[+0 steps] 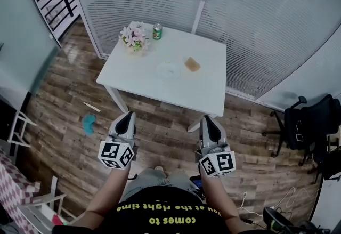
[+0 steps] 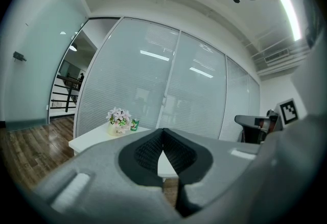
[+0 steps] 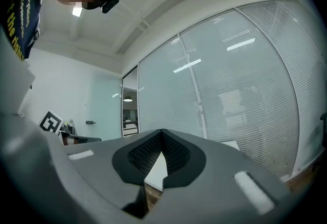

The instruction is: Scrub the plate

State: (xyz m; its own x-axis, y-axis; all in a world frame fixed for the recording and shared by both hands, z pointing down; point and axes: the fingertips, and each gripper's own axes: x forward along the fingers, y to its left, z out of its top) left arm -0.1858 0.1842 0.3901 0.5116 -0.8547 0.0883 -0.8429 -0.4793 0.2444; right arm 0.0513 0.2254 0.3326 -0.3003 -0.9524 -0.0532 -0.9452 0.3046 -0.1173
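A clear plate (image 1: 168, 71) lies near the middle of the white table (image 1: 138, 80), with a tan sponge (image 1: 192, 64) just to its right. Both grippers hang over the wooden floor, short of the table's near edge. My left gripper (image 1: 127, 116) is shut and holds nothing; my right gripper (image 1: 208, 120) is shut and empty too. In the left gripper view the closed left gripper (image 2: 162, 131) points level at the table (image 2: 92, 137). The right gripper (image 3: 162, 131) in its own view shows its jaws meeting, with the table's corner (image 3: 157, 169) beyond.
A flower pot (image 1: 134, 37) and a green can (image 1: 157, 31) stand at the table's far left. A teal cloth (image 1: 89, 123) and a stick (image 1: 91, 106) lie on the floor at left. A black office chair (image 1: 309, 123) stands at right. Glass walls with blinds (image 1: 256, 19) close the back.
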